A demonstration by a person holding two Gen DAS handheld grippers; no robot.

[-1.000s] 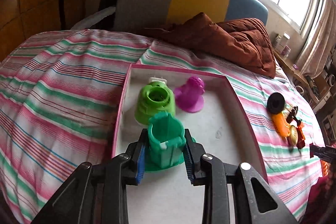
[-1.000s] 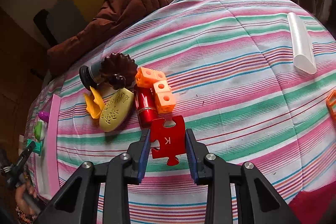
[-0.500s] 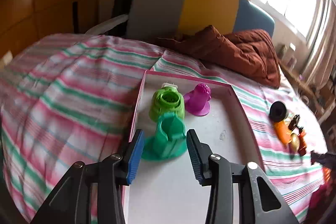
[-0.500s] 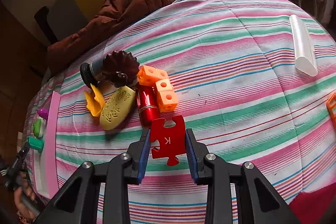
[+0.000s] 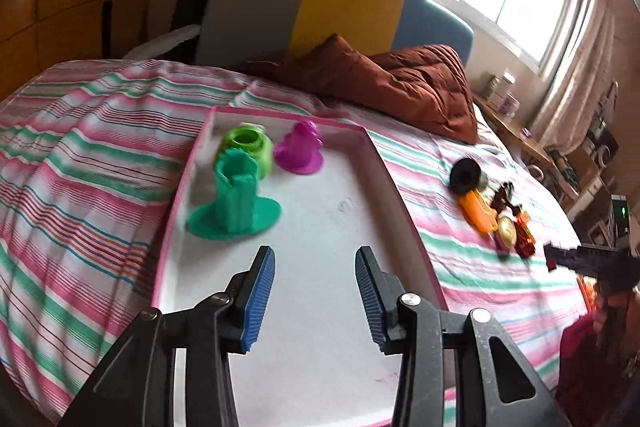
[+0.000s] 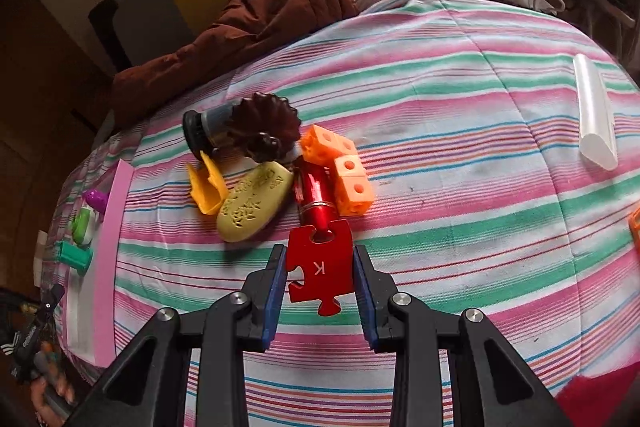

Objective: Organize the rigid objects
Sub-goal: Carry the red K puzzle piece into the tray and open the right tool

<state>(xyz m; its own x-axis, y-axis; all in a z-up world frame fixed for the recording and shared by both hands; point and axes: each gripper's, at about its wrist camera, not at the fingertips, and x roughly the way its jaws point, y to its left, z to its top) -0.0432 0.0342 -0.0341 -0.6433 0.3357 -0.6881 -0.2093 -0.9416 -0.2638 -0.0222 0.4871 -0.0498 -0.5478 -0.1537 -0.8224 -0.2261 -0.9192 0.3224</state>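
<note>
On the striped bed, the right gripper (image 6: 320, 279) jaws clamp a red puzzle piece (image 6: 320, 263); beyond, the pink-rimmed tray (image 6: 107, 227) lies far left, where the left gripper (image 5: 315, 291) gapes empty.

A: We see the teal flanged piece (image 5: 234, 205) and the lime green cup (image 5: 246, 149) behind it smeared by motion blur, so their edges are unclear.

B: Agreed. We also cannot sort out the small heap of toys (image 5: 498, 219) on the striped bedspread (image 5: 80, 155); it is too small there.

A: At the right wrist view's right edge we get only a sliver of an orange thing (image 6: 635, 227).

B: And the pink-rimmed tray (image 6: 114, 247) is mostly lost at the dark left rim.
</note>
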